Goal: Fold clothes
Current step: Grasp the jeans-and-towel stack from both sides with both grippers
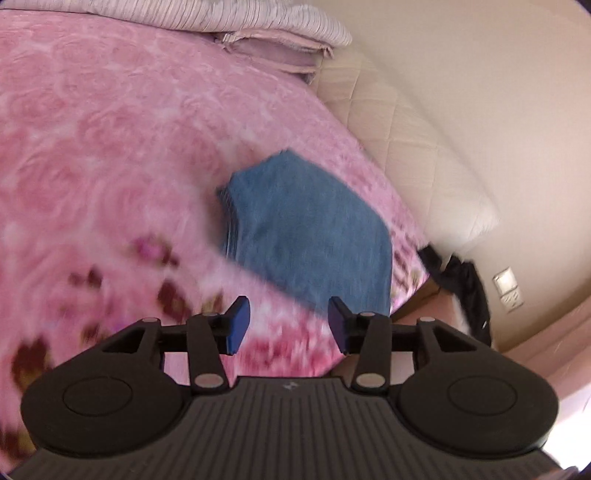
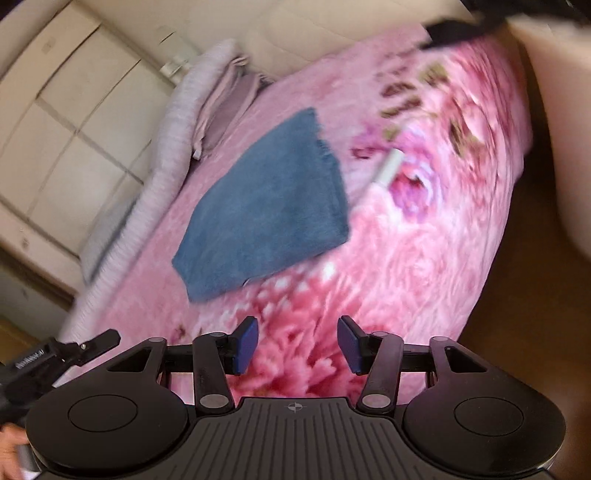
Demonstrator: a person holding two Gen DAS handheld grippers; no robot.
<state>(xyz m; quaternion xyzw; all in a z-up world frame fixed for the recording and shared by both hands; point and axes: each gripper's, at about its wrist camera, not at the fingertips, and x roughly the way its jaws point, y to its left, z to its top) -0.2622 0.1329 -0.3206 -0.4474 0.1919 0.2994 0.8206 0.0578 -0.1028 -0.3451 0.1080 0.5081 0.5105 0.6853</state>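
Both grippers, left [image 1: 289, 325] and right [image 2: 298, 345], hovered with jaws apart, holding nothing, above pink floral blanket [image 1: 110, 147]; folded blue garment [image 1: 310, 225] lay flat beyond.

So the count: one folded blue garment [image 1: 310, 225] on one pink floral bed [image 1: 110, 147], one small white tube-like thing [image 2: 388, 168] too blurry to identify, one pile of striped bedding [image 1: 258, 18], and two grippers, left [image 1: 289, 325] and right [image 2: 297, 345].
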